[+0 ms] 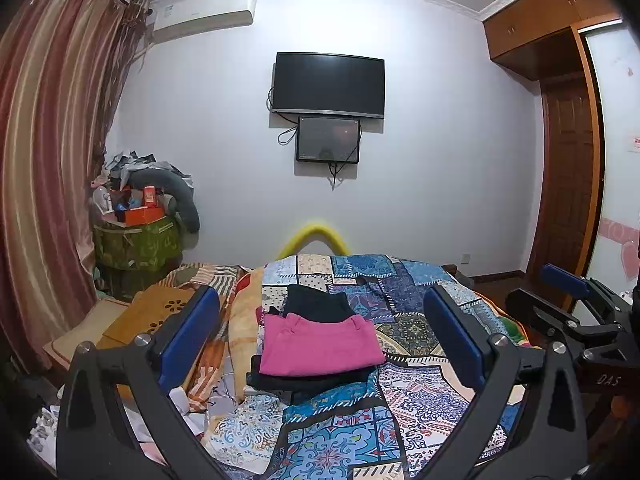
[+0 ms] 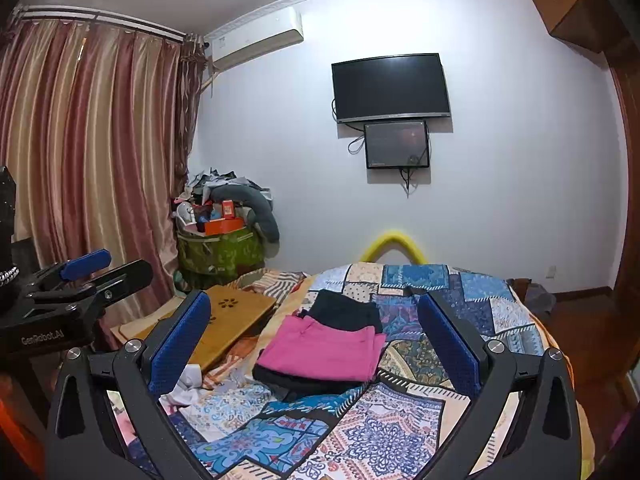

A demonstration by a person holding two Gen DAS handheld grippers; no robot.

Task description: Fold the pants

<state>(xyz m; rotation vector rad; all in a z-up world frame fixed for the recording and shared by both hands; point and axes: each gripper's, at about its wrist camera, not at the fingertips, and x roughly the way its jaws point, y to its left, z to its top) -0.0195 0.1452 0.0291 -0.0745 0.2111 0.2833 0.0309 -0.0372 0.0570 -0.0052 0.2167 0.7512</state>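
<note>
Both the left hand-held gripper (image 1: 320,332) and right hand-held gripper (image 2: 316,336) are hovering wide open and empty, framing the folded pink fabric pants (image 1: 318,346) lying mid-frame atop half-hidden folded black garments (image 1: 316,302) on the patchwork-quilted bed (image 1: 420,400).

Ahead of both tools, the black clothes (image 1: 308,380) are largely covered by the pink pants (image 1: 320,346); their kind cannot be told.

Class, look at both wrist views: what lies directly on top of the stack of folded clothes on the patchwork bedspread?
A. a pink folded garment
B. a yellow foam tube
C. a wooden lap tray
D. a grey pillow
A: the pink folded garment sits uppermost on the dark folded clothes, both resting on the patchwork bedspread.
</note>
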